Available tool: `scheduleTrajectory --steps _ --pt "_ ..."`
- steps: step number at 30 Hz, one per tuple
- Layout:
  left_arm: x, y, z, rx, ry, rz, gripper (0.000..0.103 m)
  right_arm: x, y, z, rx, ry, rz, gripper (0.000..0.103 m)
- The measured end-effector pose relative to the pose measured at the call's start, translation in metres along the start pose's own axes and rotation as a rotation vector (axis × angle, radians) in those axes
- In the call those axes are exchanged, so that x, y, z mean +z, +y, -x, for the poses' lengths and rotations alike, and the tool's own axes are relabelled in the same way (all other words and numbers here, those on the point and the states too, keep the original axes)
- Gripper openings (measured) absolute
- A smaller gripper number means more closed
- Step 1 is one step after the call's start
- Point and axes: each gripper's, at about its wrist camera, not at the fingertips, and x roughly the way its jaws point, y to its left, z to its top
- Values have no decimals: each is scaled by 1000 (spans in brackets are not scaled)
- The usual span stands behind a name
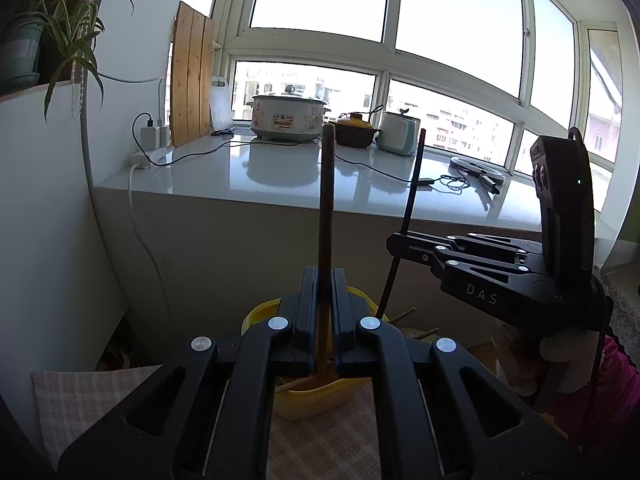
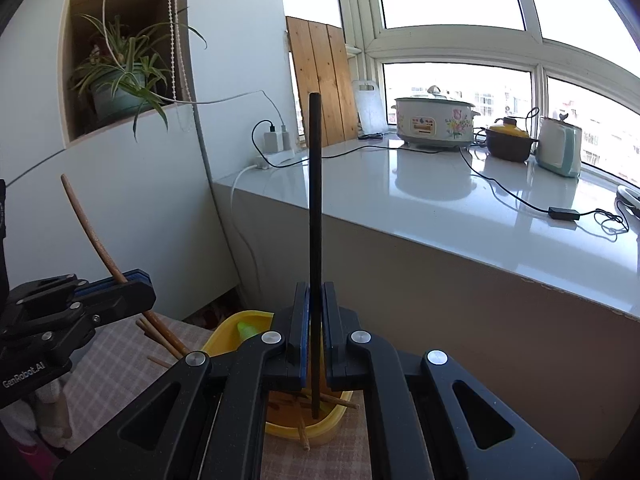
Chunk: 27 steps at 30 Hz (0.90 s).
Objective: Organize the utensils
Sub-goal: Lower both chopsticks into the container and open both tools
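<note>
Closest to the left wrist lens, the left gripper point(image 1: 324, 320) was clenched on a brown wooden chopstick point(image 1: 326, 200), held upright with its lower end inside the yellow container point(image 1: 312, 404). Beside it, above the same container, the right gripper point(image 2: 315, 336) was clamped on a black chopstick point(image 2: 315, 220), also upright, with its tip just above or at the container floor; contact could not be confirmed. The yellow container stood on a checked cloth point(image 2: 120, 364) covering the table. Inside the container lay several loose wooden chopsticks point(image 2: 304, 400), some angled over its rim, and a green item point(image 2: 246, 330) near its far wall, too obscured to identify. No separate holder or sorted group was visible near the container in either view. Judged from this layout, the task was at an early stage: two sticks of different colour were gripped, one in each gripper, apparently being separated, while the remainder lay mixed in the container. Remaining work would include pairing or grouping the sticks by type and setting them down in an orderly position.
</note>
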Motion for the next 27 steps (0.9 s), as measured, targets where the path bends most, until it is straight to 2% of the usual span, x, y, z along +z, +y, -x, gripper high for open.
scheduleTrajectory --steps 9,11,13,24,25,27 --pt "-2 0 3 -1 5 4 5 -6 4 -7 -20 34 17 4" --pt "-3 2 4 -2 3 11 5 -6 4 -6 -22 34 12 7" --pt "-4 4 8 -4 -4 16 5 -7 3 -4 -22 32 5 17" --pt "-16 7 39 13 -60 20 5 -12 10 16 -42 -13 12 17" --pt "-18 8 42 17 -63 17 6 -12 12 18 -44 -18 16 17" --pt "-21 8 48 27 -68 12 14 -13 14 24 -46 -31 17 17"
